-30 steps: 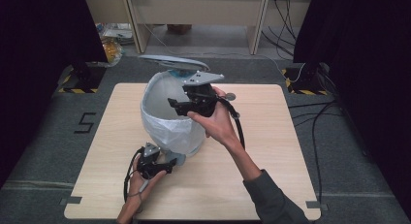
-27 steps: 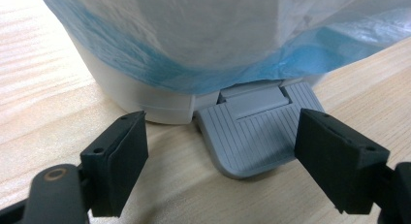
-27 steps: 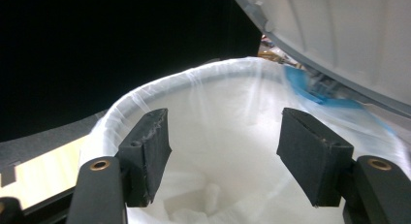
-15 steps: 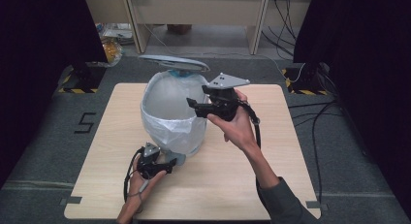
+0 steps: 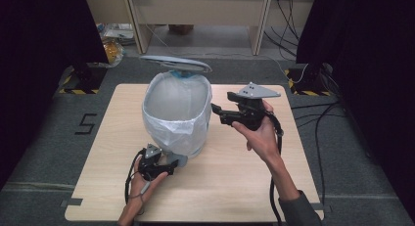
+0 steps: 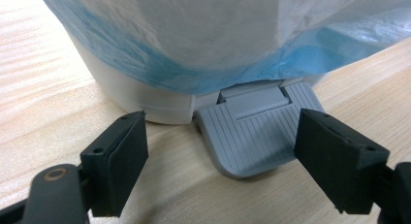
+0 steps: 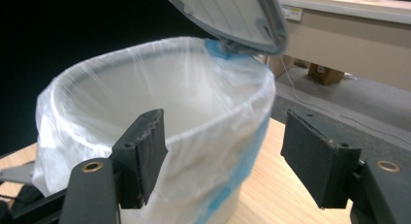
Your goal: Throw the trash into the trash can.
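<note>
Bin: a white pedal bin stands upright near the middle of the tabletop, slightly toward its left half.
Liner: a thin whitish bag with a blue edge lines the bin and folds down over its rim.
Lid: the grey lid is raised, hinged at the far side of the bin.
Pedal: a grey ribbed pedal juts from the base of the bin on the near side and lies low against the wood.
Left hand-held gripper: the left hand-held gripper sits low at the foot of the bin, jaws spread wide on either side of the pedal, pads clear of it.
Right hand-held gripper: the right hand-held gripper is held in the air just to the right of the bin, pointing at its rim; its jaws have just been opening and stand apart with nothing between them.
Right gripper view: the lined rim shows beyond the jaws, with the lid above it.
</note>
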Available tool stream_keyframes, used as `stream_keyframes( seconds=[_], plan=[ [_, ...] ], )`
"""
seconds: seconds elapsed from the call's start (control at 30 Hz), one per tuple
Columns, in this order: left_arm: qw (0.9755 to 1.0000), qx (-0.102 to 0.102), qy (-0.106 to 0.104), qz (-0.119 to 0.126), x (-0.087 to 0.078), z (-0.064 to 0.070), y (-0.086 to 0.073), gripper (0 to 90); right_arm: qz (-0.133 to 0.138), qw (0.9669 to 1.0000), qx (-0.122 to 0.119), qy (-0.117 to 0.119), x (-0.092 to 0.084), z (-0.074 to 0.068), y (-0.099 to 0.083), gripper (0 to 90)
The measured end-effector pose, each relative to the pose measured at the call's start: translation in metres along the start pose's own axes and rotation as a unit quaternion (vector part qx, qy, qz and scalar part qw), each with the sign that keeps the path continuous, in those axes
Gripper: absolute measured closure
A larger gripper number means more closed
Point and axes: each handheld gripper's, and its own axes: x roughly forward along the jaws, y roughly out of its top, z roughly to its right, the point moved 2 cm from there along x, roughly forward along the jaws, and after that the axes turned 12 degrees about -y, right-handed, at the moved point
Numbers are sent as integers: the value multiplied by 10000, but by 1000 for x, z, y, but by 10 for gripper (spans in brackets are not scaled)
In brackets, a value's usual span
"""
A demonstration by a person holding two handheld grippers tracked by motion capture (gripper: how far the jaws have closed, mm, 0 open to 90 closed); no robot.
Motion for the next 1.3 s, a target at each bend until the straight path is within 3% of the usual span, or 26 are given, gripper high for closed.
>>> stream_keyframes(
  seconds=[0.47,0.7,0.93,1.3],
  plan=[
    [10000,-9,-9,12,0,0,0,187,-55,9993,227,-289,-15,28,-37,318],
    [10000,-8,-3,7,0,0,0,187,-122,9984,216,-506,-24,39,-61,318],
    [10000,-7,-2,10,0,0,0,187,-161,9977,224,-616,-34,42,-84,311],
    [10000,5,1,-7,0,0,0,187,-211,9969,310,-694,-36,43,-114,263]
  ],
)
